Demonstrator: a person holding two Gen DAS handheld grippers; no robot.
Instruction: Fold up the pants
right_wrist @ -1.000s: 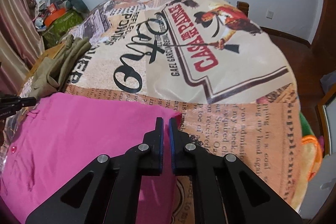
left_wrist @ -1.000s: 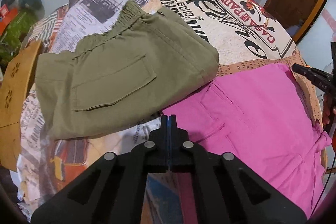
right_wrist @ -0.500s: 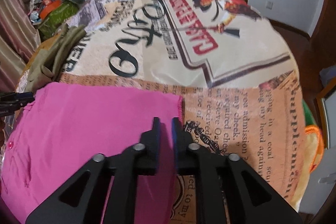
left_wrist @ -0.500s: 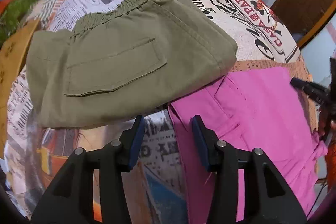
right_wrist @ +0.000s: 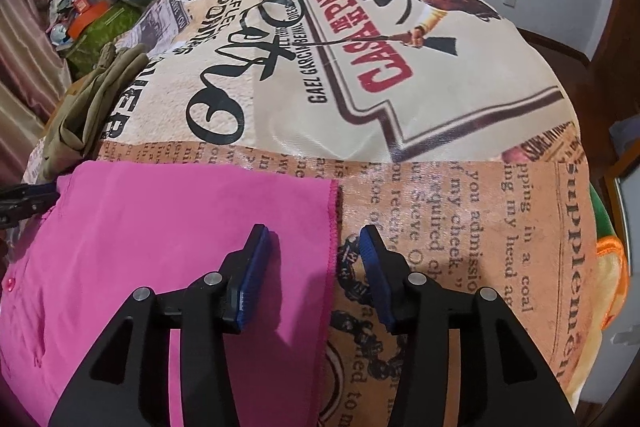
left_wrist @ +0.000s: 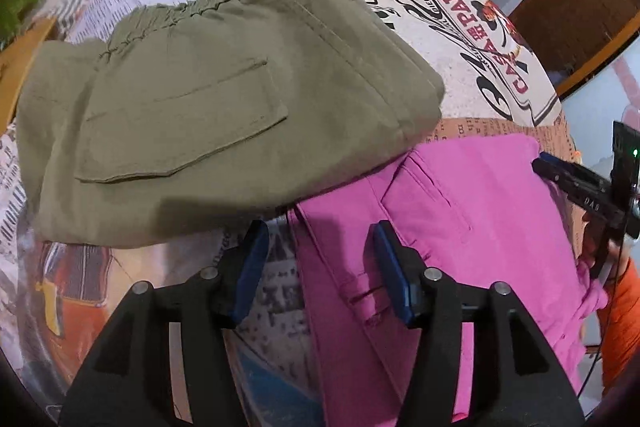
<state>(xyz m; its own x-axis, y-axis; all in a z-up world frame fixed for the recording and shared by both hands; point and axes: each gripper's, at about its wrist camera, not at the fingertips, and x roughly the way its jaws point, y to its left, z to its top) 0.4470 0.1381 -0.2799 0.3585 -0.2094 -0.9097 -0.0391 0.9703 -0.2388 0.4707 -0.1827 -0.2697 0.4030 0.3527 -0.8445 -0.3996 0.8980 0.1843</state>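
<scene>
On the printed bed cover [right_wrist: 420, 115], both pairs of jaws, pressed together a second ago, are opening. The left gripper [left_wrist: 316, 247] straddles one edge of the pink pants [left_wrist: 460, 227], the right gripper [right_wrist: 312, 247] the opposite hem, pinching nothing. A fold probably follows.

Pink pants [left_wrist: 460, 227] lay flat on the printed cloth, waistband edge toward the left view's near side, hem edge [right_wrist: 332, 227] straight in the right view. Partly overlapped at one corner by folded olive pants [left_wrist: 224, 99].

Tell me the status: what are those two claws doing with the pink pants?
Left gripper, right gripper: jaws opening, nothing gripped. Pink pants flat, edges between jaws. Olive pants overlap one corner.
</scene>
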